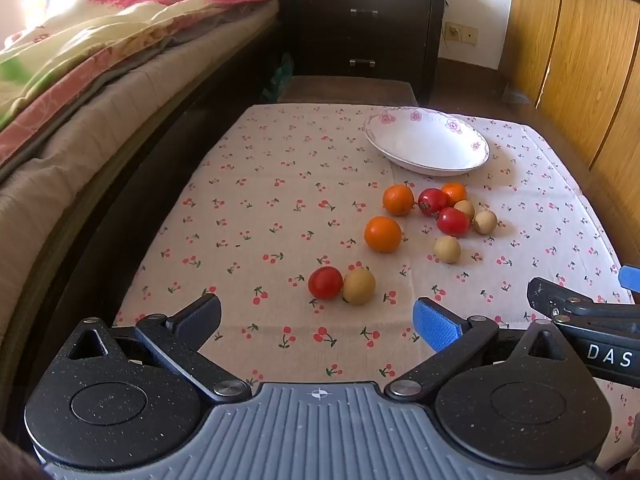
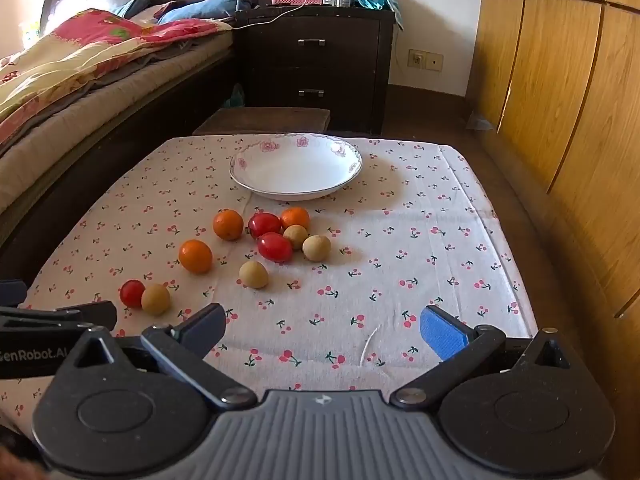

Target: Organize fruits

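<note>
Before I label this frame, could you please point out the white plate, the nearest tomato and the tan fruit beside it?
white plate [image 2: 256,184]: right wrist view, near rim.
nearest tomato [image 1: 325,282]: left wrist view, centre of skin.
tan fruit [image 1: 359,286]: left wrist view, centre of skin.

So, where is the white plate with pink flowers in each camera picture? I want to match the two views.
Left wrist view: the plate sits upper right of centre, near the far edge of the tablecloth, beyond the fruits.
Right wrist view: the plate sits just left of centre at the far edge, empty.
Shared landmark: the dark nightstand stands behind the table in both.
</note>
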Available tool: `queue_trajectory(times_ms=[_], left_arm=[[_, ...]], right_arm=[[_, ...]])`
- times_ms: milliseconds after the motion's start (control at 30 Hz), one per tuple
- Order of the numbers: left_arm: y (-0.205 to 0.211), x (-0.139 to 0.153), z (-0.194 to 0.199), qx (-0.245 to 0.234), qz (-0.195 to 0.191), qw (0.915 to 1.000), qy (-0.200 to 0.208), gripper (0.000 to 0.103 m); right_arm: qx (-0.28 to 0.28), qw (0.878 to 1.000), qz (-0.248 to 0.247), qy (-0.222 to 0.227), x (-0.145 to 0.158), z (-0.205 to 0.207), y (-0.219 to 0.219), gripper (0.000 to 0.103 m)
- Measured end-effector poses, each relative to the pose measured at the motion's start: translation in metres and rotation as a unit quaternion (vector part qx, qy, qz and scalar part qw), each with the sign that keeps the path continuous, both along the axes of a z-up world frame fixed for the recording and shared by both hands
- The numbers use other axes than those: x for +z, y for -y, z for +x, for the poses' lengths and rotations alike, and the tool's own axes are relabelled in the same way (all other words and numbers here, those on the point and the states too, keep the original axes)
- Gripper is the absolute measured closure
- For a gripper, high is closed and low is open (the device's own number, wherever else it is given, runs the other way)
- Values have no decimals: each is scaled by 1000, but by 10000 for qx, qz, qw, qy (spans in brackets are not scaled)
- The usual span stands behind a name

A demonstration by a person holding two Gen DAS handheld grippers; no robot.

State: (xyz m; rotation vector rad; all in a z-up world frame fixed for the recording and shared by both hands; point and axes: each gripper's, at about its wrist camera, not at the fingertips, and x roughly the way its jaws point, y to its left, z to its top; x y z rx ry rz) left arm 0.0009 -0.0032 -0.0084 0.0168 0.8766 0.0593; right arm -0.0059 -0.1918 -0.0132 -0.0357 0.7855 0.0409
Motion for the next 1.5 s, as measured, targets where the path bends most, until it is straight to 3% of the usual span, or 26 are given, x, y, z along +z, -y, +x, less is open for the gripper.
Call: queue_trajectory(times_ms=[1267, 1500], left_arm=[[-2, -2, -1, -26, 134, 9999, -36, 0], [-5, -4, -2, -26, 159, 9999, -48, 0]], right_arm=[[32, 9996, 240, -123, -6, 2, -4, 0], [165, 9995, 176, -204, -9, 4, -10, 5]])
